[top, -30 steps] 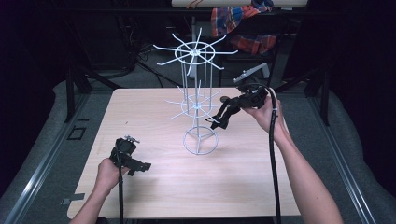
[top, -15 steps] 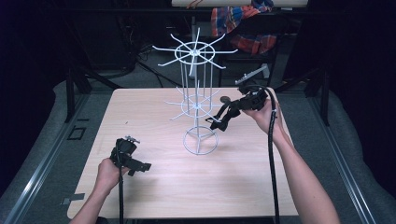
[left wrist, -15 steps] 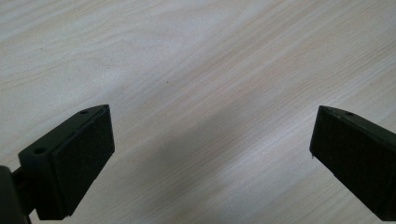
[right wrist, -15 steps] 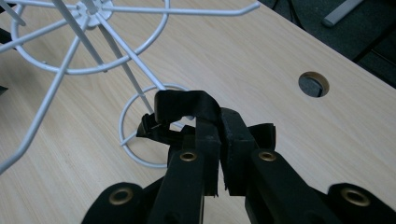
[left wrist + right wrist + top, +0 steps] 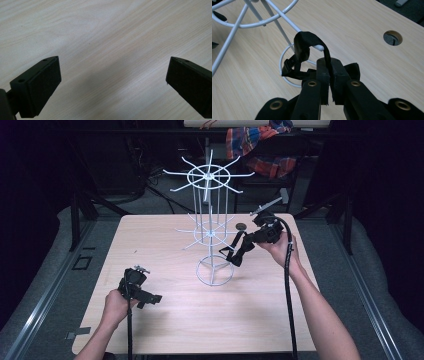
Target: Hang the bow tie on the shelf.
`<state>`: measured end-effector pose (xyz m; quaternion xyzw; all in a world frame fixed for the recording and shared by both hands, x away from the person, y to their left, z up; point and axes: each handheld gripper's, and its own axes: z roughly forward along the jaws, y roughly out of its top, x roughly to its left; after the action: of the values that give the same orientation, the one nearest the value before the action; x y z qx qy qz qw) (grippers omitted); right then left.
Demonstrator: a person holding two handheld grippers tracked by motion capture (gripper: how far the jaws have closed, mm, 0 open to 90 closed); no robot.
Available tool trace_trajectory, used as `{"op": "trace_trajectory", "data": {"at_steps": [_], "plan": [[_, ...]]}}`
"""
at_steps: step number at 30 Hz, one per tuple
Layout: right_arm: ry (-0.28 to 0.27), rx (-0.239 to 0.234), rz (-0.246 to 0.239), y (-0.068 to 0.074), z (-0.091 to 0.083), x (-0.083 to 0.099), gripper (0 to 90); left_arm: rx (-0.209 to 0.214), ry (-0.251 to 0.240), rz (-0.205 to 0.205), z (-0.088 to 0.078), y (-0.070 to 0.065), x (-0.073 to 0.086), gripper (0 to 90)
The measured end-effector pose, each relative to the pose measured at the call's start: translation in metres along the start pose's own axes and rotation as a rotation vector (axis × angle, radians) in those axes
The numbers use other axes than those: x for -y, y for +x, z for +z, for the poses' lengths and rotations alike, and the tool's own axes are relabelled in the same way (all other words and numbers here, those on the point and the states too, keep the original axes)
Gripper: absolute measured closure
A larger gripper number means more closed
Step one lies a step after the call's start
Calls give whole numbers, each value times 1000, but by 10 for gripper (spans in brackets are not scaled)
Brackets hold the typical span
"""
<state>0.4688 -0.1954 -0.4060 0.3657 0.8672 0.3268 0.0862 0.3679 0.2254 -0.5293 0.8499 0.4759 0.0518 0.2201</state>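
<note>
A white wire display rack (image 5: 210, 227) with two tiers of pegs stands on a ring base in the middle of the wooden table (image 5: 165, 330). My right gripper (image 5: 239, 250) reaches in from the right and is shut on a black strap (image 5: 229, 252). In the right gripper view the strap (image 5: 302, 47) loops over the rounded tip of a white peg (image 5: 319, 46), and a buckle end hangs to the left of the jaws of the right gripper (image 5: 329, 75). My left gripper (image 5: 149, 297) rests low at the front left. Its jaws stand wide apart over bare wood, as the left gripper (image 5: 112, 65) view shows.
A round cable hole (image 5: 241, 226) sits in the table behind the right gripper, also seen as a hole (image 5: 392, 38) in the right gripper view. Plaid cloth (image 5: 260, 145) hangs beyond the far edge. Dark floor and metal rails surround the table.
The right gripper has sunk a little with the strap, closer to the rack's lower pegs and base. The left gripper has stayed put.
</note>
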Motion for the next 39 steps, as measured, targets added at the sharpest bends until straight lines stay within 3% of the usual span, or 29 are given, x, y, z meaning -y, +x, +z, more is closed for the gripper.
{"op": "trace_trajectory", "data": {"at_steps": [6, 11, 14, 24, 33, 39], "plan": [[9, -12, 6, 2, 3, 3, 845, 3, 0, -2, 0, 0, 0, 1], [7, -8, -2, 2, 1, 6, 777, 1, 0, -1, 0, 0, 0, 1], [-3, -7, 2, 3, -2, 7, 692, -2, 0, 3, 0, 0, 0, 0], [-3, 3, -4, 8, -15, 11, 530, 2, 2, 0, 0, -1, 0, 0], [-3, -15, -15, 21, -37, 20, 286, -1, 1, 3, 0, -1, -1, 1], [19, -14, -41, 31, -47, 28, 217, 2, 1, 3, 0, -1, -1, 0]]}}
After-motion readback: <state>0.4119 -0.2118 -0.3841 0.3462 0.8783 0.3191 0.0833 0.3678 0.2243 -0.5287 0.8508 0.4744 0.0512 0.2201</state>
